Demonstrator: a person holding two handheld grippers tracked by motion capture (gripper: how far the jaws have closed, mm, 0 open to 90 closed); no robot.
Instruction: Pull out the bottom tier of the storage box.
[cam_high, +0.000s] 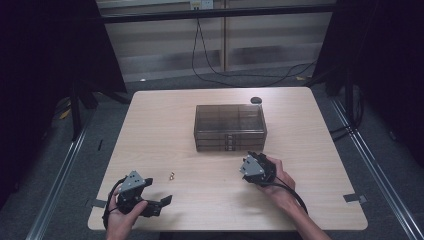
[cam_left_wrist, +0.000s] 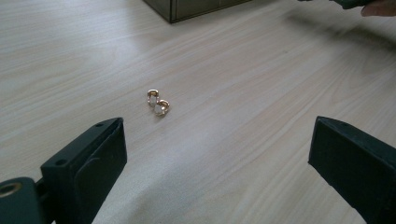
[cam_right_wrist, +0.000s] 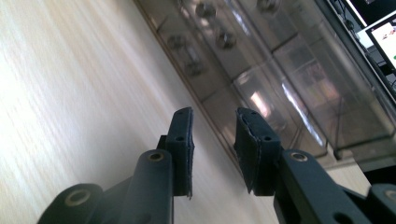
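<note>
A small gold clasp-like piece (cam_high: 172, 175) lies on the wooden table (cam_high: 165, 125), in front of a smoky transparent drawer box (cam_high: 230, 122). In the left gripper view the gold piece (cam_left_wrist: 158, 103) rests on the wood a short way ahead of my left gripper (cam_left_wrist: 217, 128), whose jaws stand wide open and empty. In the high view my left gripper (cam_high: 162, 203) sits near the front left edge, angled toward the piece. My right gripper (cam_high: 254, 159) is just in front of the box's drawer fronts. Its jaws (cam_right_wrist: 214, 114) are open by a narrow gap, empty, pointing at the box (cam_right_wrist: 261, 70).
A small black round object (cam_high: 256, 100) lies near the table's far edge behind the box. Tape strips (cam_high: 354, 198) mark the front corners. Cables hang on the wall beyond the table. A corner of the box (cam_left_wrist: 196, 7) and the other hand (cam_left_wrist: 378, 7) edge the left gripper view.
</note>
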